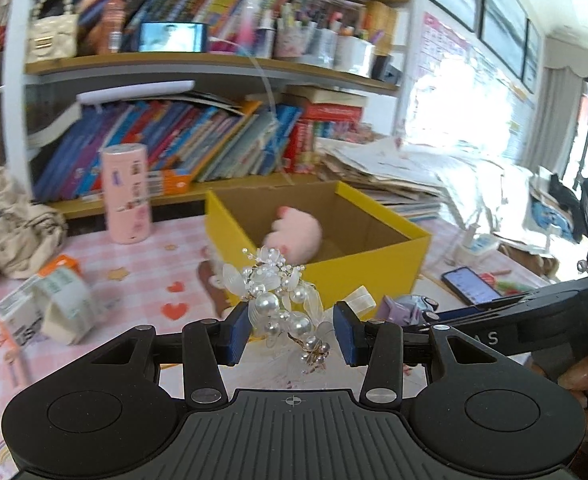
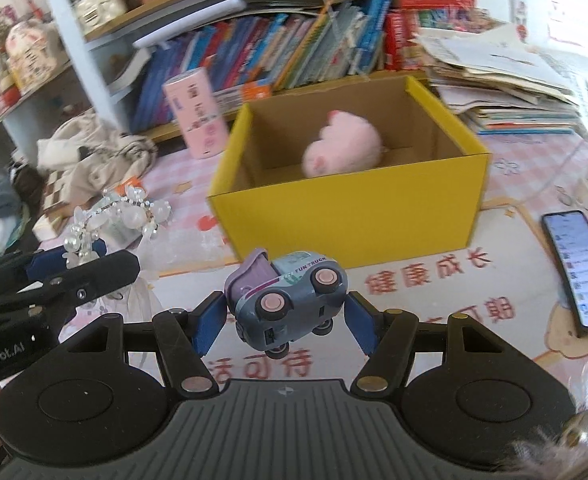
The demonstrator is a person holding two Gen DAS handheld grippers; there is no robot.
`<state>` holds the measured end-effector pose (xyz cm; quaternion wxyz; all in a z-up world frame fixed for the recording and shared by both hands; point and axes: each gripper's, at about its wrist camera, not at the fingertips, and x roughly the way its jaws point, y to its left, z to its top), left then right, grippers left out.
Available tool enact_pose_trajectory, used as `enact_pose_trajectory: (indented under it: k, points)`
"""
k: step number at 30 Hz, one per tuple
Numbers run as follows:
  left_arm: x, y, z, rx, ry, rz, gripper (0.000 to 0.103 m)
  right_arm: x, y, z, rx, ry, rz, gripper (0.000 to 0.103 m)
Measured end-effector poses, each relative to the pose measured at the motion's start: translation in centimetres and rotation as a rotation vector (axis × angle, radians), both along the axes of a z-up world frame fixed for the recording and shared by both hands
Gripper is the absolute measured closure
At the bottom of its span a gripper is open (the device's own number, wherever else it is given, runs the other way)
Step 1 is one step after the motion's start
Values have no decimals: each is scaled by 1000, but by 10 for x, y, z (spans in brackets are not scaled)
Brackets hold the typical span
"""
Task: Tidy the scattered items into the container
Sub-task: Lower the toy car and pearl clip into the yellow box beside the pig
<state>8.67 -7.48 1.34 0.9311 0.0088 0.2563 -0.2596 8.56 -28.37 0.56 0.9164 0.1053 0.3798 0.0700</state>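
Left wrist view: The left gripper (image 1: pixel 292 334) is clenched on a pearl hair ornament (image 1: pixel 282 300), which sits at lower centre of the frame. The pads press its lower stem, so the beaded upper part projects forward, free of the jaws and aimed at the yellow box (image 1: pixel 373 268) just behind it at centre. This hold probably suits a drop over the near wall. The ornament is a wire sprig carrying white pearls, translucent petals and small clear beads. A pink plush toy (image 1: pixel 294 236) already lies inside the box. The right gripper's arm enters from the right edge.

Right wrist view: The right gripper (image 2: pixel 290 316) grasps a toy truck (image 2: pixel 290 296) at lower centre, tipped on its side with pink wheels facing the camera; the pads press its front and rear ends. The truck is grey-blue with a lilac cab and "FUN TRUCK" lettering. The box occupies the centre above it, open top unobstructed. The ornament appears at centre left.
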Motion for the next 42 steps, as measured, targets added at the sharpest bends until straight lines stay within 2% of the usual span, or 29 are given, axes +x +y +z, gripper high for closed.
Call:
enact_pose_trajectory:
  k: [5, 16, 27, 42]
  points:
    - [6, -13, 1, -9, -6, -17, 60, 3, -13, 3, -9, -5, -19, 40]
    - [21, -39, 6, -48, -21, -5, 60, 21, -34, 8, -54, -35, 19, 40]
    - [40, -65, 19, -105, -98, 56, 60, 51, -59, 22, -102, -140, 112, 40]
    - [80, -91, 31, -50, -156, 188, 60, 121, -82, 29, -114, -232, 250, 40]
